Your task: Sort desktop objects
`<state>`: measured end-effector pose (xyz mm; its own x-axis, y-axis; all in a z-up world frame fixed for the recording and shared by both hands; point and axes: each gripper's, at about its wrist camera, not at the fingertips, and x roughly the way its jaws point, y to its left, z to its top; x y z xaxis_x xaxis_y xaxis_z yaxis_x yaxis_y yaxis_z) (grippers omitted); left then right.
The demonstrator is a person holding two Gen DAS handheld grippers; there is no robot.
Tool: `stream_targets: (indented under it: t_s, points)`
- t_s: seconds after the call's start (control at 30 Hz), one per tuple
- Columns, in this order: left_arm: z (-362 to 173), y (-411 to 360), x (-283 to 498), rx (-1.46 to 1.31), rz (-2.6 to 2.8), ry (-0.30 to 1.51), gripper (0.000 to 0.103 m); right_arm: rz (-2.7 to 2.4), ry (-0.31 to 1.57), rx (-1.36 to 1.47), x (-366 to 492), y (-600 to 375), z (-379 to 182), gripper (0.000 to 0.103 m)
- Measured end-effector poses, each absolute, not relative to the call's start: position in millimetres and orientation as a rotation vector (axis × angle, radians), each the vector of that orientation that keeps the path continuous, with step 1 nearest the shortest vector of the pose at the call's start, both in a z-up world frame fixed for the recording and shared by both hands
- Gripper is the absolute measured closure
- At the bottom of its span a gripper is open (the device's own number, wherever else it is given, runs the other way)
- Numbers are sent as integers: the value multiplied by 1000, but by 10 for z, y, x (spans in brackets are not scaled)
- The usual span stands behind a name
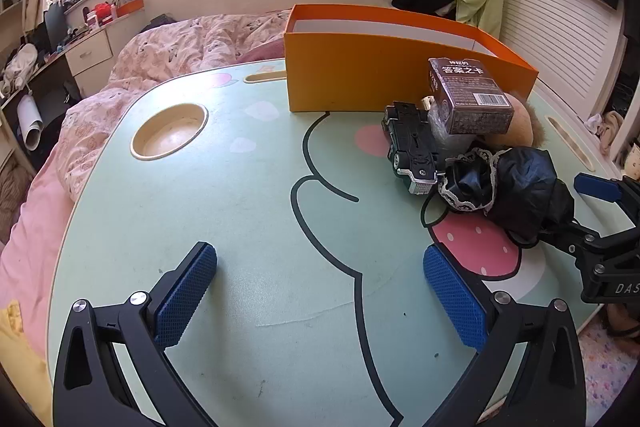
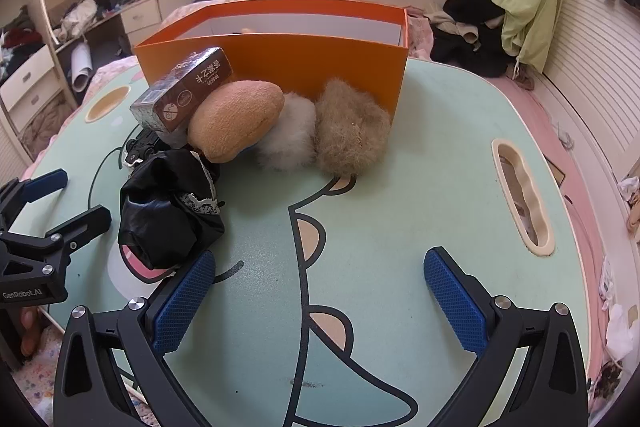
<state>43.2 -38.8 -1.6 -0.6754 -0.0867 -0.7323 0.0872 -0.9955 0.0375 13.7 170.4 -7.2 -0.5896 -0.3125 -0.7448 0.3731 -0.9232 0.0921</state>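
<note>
An open orange box point(image 1: 360, 75) point(image 2: 312, 63) stands at the far side of the mint-green lap table point(image 1: 248, 195) point(image 2: 420, 187). In front of it lies a pile: a brown card box point(image 1: 468, 95) point(image 2: 188, 91), a dark toy car point(image 1: 412, 147) point(image 2: 142, 145), a black lace-trimmed bundle point(image 1: 516, 187) point(image 2: 168, 211) and a tan plush toy point(image 1: 520, 123) point(image 2: 236, 119) with fluffy parts point(image 2: 352, 131). My left gripper point(image 1: 320, 283) is open over bare table, left of the pile. My right gripper point(image 2: 320, 287) is open too, its left finger point(image 2: 184, 303) close by the black bundle.
A round cup recess point(image 1: 170, 137) point(image 2: 107, 103) and a slot point(image 2: 524, 199) are cut into the table. A bed with pink bedding point(image 1: 160, 67) lies beyond; clothes point(image 2: 472, 27) are piled at the right. Each gripper shows at the edge of the other's view.
</note>
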Motion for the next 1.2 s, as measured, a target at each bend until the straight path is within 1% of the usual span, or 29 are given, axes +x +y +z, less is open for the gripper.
stream_targets:
  t_s: [0.53, 0.7, 0.73, 0.83, 0.9, 0.97, 1.1, 1.2]
  points:
    - [-4, -377, 416, 1243, -2794, -17, 0, -2504, 91, 1136, 135, 1699, -68, 0]
    - [224, -243, 469, 1133, -2885, -92, 0, -2508, 86, 1137, 140, 1703, -69, 0]
    - [283, -234, 453, 1125, -2904, -88, 0, -2508, 86, 1137, 142, 1703, -69, 0]
    - [471, -250, 336, 1134, -2970, 23, 0, -2510, 85, 1135, 141, 1704, -65, 0]
    - [603, -241, 234, 1092, -3019, 66, 0, -2513, 82, 1135, 142, 1703, -64, 0]
    - [693, -186, 126, 1057, -3045, 46, 0, -2513, 81, 1133, 143, 1704, -65, 0]
    - [740, -21, -141, 1084, -3089, -2, 1, -2516, 77, 1132, 155, 1702, -64, 0]
    - [668, 131, -347, 1111, -3082, -69, 4, -2517, 77, 1133, 154, 1699, -63, 0]
